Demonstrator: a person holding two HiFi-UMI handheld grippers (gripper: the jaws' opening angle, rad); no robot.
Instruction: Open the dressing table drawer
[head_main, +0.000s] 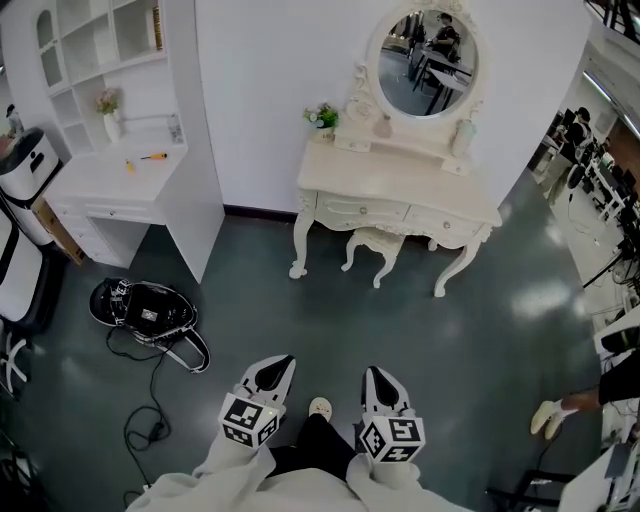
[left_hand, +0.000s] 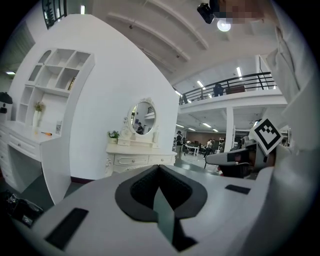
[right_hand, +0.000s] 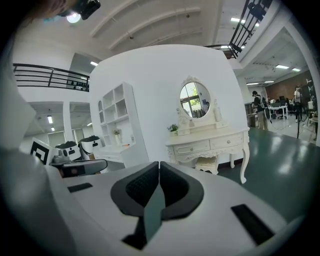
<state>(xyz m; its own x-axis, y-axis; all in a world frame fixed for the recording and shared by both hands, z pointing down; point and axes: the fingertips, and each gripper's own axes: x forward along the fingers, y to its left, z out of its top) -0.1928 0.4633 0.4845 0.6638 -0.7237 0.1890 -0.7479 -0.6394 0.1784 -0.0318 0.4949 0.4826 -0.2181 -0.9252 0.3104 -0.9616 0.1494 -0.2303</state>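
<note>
A cream dressing table (head_main: 400, 185) with an oval mirror (head_main: 428, 62) stands against the white wall, well ahead of me. Its two front drawers, the left drawer (head_main: 362, 211) and the right drawer (head_main: 445, 224), are closed. The table also shows in the left gripper view (left_hand: 132, 156) and in the right gripper view (right_hand: 207, 145), still far off. My left gripper (head_main: 276, 369) and right gripper (head_main: 377, 377) are held low at the bottom of the head view, both shut and empty, jaws meeting at the tips (left_hand: 159, 167) (right_hand: 159, 163).
A matching stool (head_main: 378, 243) is tucked under the table. A white desk with shelves (head_main: 115, 180) stands at the left. On the floor lies a black bag with cables (head_main: 148, 310). Someone's foot (head_main: 547, 415) shows at the right.
</note>
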